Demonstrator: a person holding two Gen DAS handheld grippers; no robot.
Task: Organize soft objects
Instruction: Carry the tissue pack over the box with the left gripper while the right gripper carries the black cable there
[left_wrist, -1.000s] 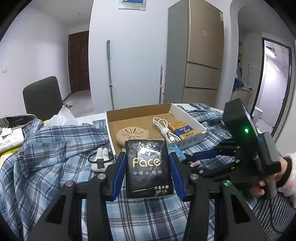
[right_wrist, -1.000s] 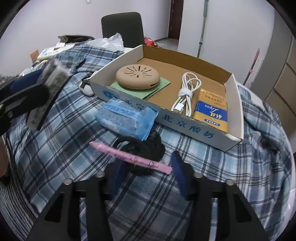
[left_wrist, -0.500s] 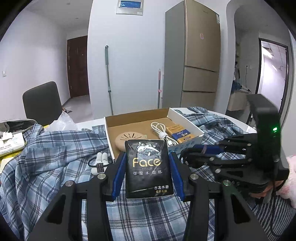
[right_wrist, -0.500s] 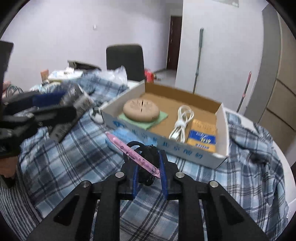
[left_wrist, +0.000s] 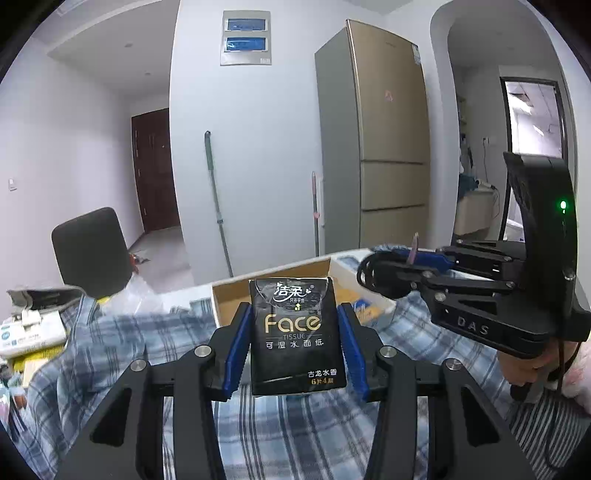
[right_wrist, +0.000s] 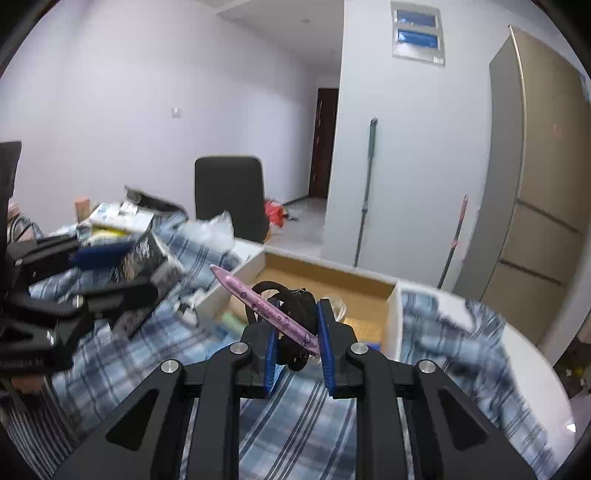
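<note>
Between the blue pads of the left claw (left_wrist: 295, 345), a black tissue pack (left_wrist: 297, 338) stands upright, clamped on both sides above the plaid cloth (left_wrist: 314, 428). At 2 o'clock from it the right claw (right_wrist: 295, 345) grips a bundle of black hair ties (right_wrist: 291, 325) with a pink pen (right_wrist: 266, 306) lying slantwise across it. Behind both, at 12 o'clock, the open cardboard box (right_wrist: 332, 275) rests on the tabletop.
</note>
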